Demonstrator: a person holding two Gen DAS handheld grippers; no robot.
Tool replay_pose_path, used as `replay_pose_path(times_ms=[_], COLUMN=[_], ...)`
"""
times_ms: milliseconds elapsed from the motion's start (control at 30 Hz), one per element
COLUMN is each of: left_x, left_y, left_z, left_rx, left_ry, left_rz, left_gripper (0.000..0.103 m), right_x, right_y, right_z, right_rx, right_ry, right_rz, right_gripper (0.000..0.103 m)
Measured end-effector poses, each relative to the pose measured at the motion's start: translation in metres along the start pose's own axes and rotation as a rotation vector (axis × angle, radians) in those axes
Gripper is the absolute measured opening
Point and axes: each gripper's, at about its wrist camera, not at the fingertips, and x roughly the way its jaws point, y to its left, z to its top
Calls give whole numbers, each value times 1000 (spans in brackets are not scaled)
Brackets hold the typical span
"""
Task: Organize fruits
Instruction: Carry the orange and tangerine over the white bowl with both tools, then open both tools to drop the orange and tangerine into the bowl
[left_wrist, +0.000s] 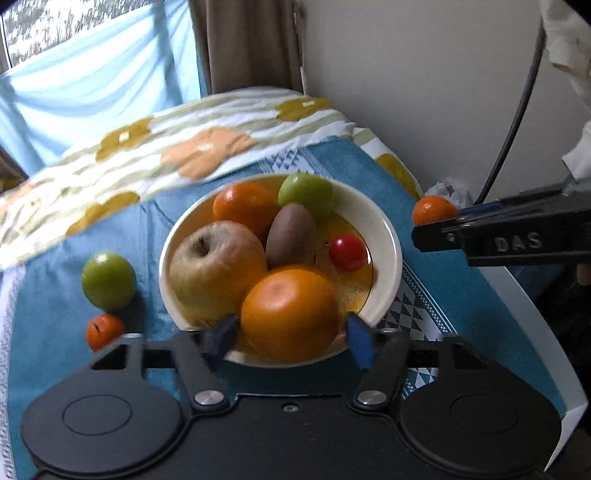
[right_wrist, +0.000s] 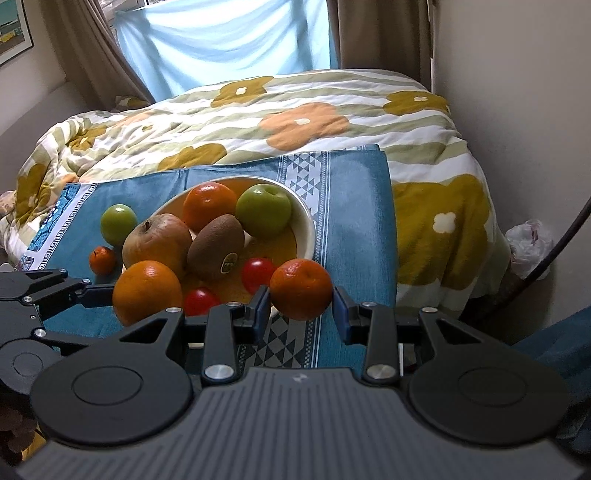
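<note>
Two grippers work around one cream bowl (left_wrist: 388, 236) that sits on a blue cloth (left_wrist: 55, 288) spread over a flowered quilt (right_wrist: 258, 122). The left gripper (left_wrist: 290, 338) reaches over the near rim of the bowl with a big orange (left_wrist: 290, 312) between its blue pads (left_wrist: 360, 343); the jaws stand apart, a little wider than the fruit, and whether the pads touch its skin cannot be told. The right gripper (right_wrist: 301, 308) holds a small tangerine (right_wrist: 301, 288) just beside the bowl's right rim, lifted off the cloth. Its jaws are closed on that tangerine.

Inside the bowl, behind the big orange, lie a pale brownish apple (left_wrist: 216, 260) on the left, a kiwi (left_wrist: 290, 236) in the middle and a second orange (left_wrist: 243, 206) toward the far rim. A green apple (left_wrist: 306, 194) rests against the far rim, touching the kiwi. A cherry tomato (left_wrist: 347, 252) lies on the yellow floor of the bowl, to the right of the kiwi. The right wrist view shows a second cherry tomato (right_wrist: 201, 301) at the near edge of the bowl, partly hidden by the gripper.

Left of the bowl, on the cloth, sit another green apple (left_wrist: 109, 280) and, nearer than it, a small tangerine with a dark stem mark (left_wrist: 104, 331). The two lie close together, apart from the bowl.
</note>
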Motion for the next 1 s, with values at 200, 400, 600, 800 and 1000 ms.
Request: replay_pose_path(times_ms=[200, 400, 600, 800, 1000], left_x=[-14, -27, -35, -43, -46], left_y=[6, 22, 33, 44, 53], left_z=[3, -1, -6, -13, -23], left_rx=[-13, -63, -109, -175, -226], left_ry=[-38, -39, -39, -43, -27], left_rz=[31, 70, 110, 129, 167], left_gripper=[93, 93, 93, 93, 93], right_x=[3, 9, 20, 35, 56], right_y=[0, 6, 14, 19, 17], right_z=[6, 13, 21, 29, 30], right_rx=[-19, -54, -88, -120, -140], right_ry=[-3, -4, -3, -12, 0], right_rz=[11, 32, 58, 75, 80], right_gripper=[51, 51, 51, 51, 51])
